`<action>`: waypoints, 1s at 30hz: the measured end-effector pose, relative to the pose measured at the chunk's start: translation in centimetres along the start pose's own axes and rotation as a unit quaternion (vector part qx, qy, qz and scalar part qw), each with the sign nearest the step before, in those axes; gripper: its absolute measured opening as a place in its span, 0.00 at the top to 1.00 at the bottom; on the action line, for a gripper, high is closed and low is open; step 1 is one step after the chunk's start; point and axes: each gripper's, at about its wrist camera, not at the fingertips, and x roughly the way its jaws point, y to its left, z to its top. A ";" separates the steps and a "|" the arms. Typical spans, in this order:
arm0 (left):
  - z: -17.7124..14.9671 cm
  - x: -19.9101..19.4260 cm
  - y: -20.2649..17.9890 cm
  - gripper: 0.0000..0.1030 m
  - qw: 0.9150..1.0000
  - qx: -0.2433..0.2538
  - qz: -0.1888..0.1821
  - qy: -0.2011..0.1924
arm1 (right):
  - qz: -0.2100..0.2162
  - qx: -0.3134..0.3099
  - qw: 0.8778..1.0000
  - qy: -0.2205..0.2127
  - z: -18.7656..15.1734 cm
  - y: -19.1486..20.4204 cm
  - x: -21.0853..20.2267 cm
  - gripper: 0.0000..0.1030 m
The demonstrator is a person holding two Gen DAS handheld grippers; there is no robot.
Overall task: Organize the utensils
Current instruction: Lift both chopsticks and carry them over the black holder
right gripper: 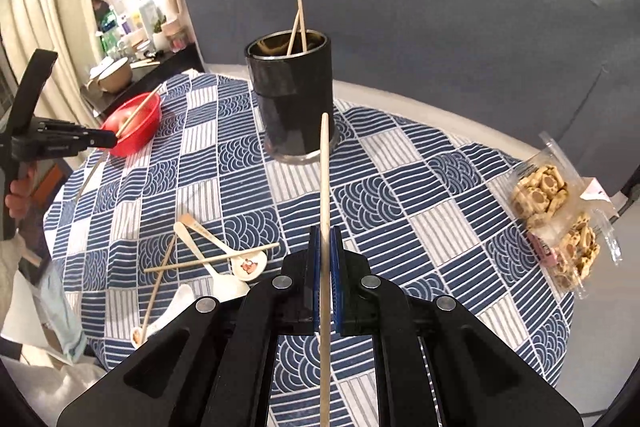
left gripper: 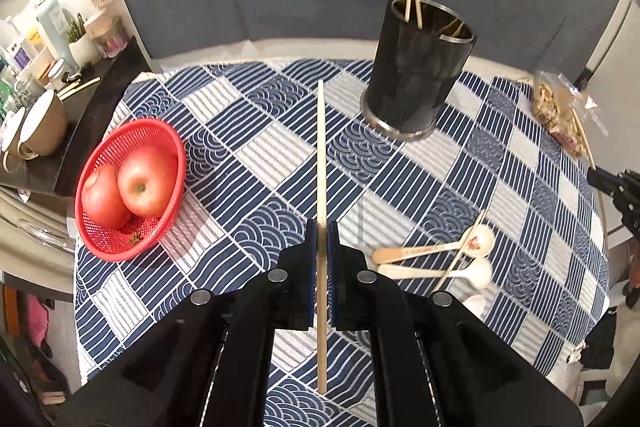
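Wooden chopsticks: one clamped in left gripper [left gripper: 321,227], one in right gripper [right gripper: 327,231], both pointing far; two upright in holder [left gripper: 416,67]; three spoons [right gripper: 224,267].

Left gripper [left gripper: 321,227]: jaws closed on a chopstick [left gripper: 321,155], pads pressed against both its sides.
Left gripper pose: angled downward over the table; the stick runs forward past the fingertips.
Right gripper [right gripper: 327,231]: jaws closed on a second chopstick [right gripper: 326,171], gripped mid-length.
Right gripper pose: angled downward.
Hand [right gripper: 19,197]: wrapped around the left gripper's handle, seen from the right wrist view.
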 end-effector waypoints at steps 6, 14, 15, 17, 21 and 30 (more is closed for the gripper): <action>0.9 -1.2 -1.2 0.95 1.000 0.011 0.009 -0.022 | -0.002 -0.016 1.000 -0.021 0.9 -0.6 -1.3 0.96; 3.7 -1.2 -1.2 0.95 0.999 -0.020 0.004 -0.032 | 0.001 -0.023 0.998 -0.066 4.0 -2.2 -2.5 0.96; 4.1 -1.2 -1.2 0.95 0.999 -0.026 0.005 -0.031 | 0.008 -0.021 0.997 -0.071 4.6 -2.5 -2.5 0.96; 5.1 -1.3 -1.2 0.95 0.999 -0.036 0.005 -0.038 | 0.015 -0.027 0.996 -0.080 5.7 -2.9 -2.4 0.96; 7.5 -1.6 -1.6 0.95 0.997 -0.049 0.002 -0.054 | 0.031 -0.032 0.995 -0.093 8.2 -3.9 -1.9 0.96; 12.3 -1.2 -1.6 0.95 0.994 -0.064 0.011 -0.092 | 0.114 -0.010 0.989 -0.098 13.8 -6.3 1.7 0.96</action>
